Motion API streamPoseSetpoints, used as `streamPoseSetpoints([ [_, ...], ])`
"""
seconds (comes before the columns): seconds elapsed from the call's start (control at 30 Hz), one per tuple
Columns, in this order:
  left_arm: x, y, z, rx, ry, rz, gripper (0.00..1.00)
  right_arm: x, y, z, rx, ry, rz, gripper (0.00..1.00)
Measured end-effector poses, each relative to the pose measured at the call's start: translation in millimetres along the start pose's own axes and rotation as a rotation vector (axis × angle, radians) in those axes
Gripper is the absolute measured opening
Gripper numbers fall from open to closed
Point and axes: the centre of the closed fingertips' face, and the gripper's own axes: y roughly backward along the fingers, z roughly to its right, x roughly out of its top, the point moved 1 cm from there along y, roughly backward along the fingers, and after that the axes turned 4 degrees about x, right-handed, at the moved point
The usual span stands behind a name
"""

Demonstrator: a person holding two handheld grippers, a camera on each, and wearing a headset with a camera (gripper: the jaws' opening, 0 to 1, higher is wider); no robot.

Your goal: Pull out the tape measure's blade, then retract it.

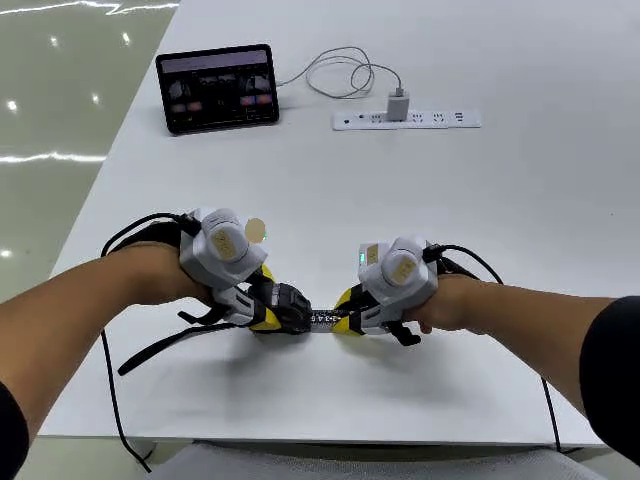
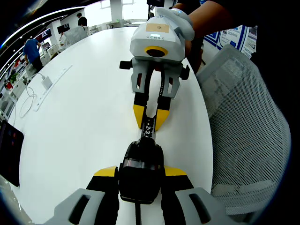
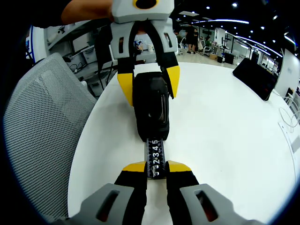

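Both forearms [image 1: 80, 300] reach in from the lower corners of the head view and meet over the near edge of the white counter [image 1: 450, 200]. The left hand-held gripper [image 1: 262, 312] is clamped on the black tape measure [image 1: 290, 307], which rests on the counter. Just beside it, the right hand-held gripper [image 1: 345, 312] pinches the tip of the blade [image 1: 322, 320]; a short stretch of blade shows between the two. Well beyond them stand a tablet [image 1: 218, 88] and a power strip [image 1: 407, 119] with a plugged-in cable.

From the left gripper view, the yellow-tipped jaws close on both sides of the tape measure [image 2: 139, 164]. The blade [image 2: 149, 129] runs straight ahead into the right hand-held gripper [image 2: 150, 119], whose tips are shut on it. A mesh chair [image 2: 243, 131] sits off the counter's edge.

From the right gripper view, the jaws hold the blade [image 3: 155, 157] flat between them, numerals 2 to 5 readable. The tape measure [image 3: 151, 105] lies ahead, gripped by the left hand-held gripper [image 3: 150, 84].
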Motion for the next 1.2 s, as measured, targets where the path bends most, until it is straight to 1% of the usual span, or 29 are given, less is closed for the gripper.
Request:
streamPoseSetpoints([
  [1.2,-0.7,-0.7,-1.0,0.005,0.002,-0.003,0.30,-15.0,15.1,1.7,-0.011,-0.015,-0.018,0.10],
])
